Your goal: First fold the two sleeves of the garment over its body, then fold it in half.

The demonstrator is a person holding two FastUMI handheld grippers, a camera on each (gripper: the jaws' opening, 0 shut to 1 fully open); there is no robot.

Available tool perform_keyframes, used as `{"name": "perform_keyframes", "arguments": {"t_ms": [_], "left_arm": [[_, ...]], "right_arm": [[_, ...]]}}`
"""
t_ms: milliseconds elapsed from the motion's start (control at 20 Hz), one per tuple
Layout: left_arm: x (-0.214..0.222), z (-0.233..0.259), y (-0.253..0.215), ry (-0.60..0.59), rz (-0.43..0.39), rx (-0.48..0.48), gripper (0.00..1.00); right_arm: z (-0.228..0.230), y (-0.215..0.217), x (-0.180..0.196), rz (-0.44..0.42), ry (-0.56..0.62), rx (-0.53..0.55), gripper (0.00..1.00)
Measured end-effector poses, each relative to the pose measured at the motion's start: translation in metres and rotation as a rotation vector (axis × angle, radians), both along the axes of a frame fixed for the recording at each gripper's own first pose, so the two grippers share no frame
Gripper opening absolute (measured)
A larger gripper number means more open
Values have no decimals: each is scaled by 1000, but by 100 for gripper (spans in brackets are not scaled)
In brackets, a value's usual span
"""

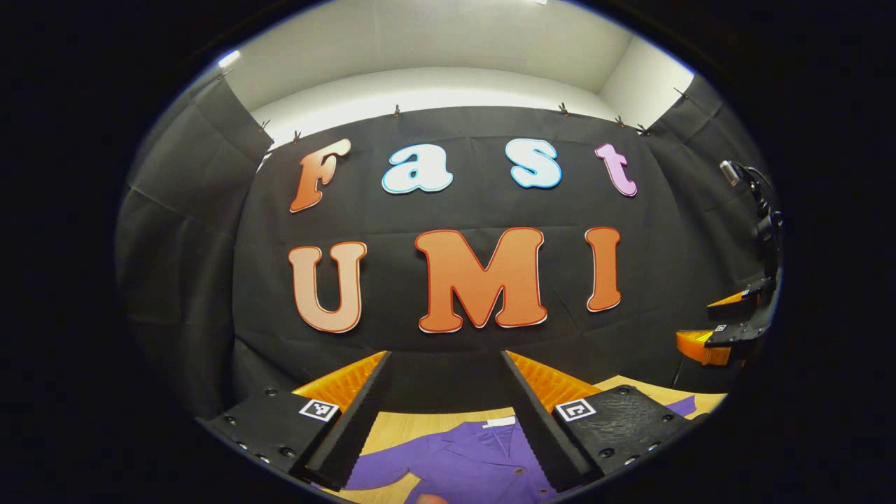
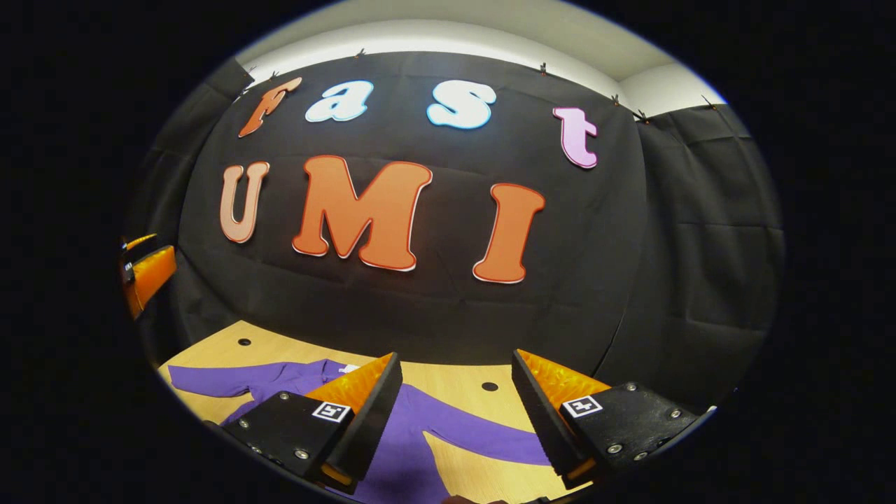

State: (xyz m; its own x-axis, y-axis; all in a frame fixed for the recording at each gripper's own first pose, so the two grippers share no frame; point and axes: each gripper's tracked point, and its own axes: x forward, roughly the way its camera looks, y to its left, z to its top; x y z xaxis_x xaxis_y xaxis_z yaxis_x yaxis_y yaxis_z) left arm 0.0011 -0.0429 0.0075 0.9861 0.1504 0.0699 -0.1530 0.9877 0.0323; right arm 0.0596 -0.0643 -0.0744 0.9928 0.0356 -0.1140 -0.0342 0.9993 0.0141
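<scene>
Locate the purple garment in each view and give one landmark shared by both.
Left gripper view: the purple garment lies at bottom centre on the wooden table, collar showing between that gripper's fingers.
Right gripper view: it spreads across the lower left, sleeves laid out flat to either side.
Shared landmark: the black cloth wall behind the table.

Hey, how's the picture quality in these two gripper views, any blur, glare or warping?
Left gripper view: sharp and evenly lit, with fisheye bending at the edges; the purple fabric garment shows without glare. Right gripper view: equally sharp, the light wooden table curves with the lens, no harsh shadows on it.
</scene>
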Motion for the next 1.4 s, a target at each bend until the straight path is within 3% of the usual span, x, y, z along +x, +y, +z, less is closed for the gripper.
{"name": "perform_keyframes", "arguments": {"t_ms": [650,850,1150,1400], "left_arm": [[-1,-7,-13,22,64,64,95],[0,-11,-11,40,100,76,97],[2,-31,-17,101,137,90,97],[3,-46,-17,152,177,88,97]], "right_arm": [[-134,-127,42,-252,314,65,94],[-198,-162,48,-310,514,158,94],[-291,-176,53,-297,847,299,95],[-331,-184,60,-246,1013,400,95]]}}
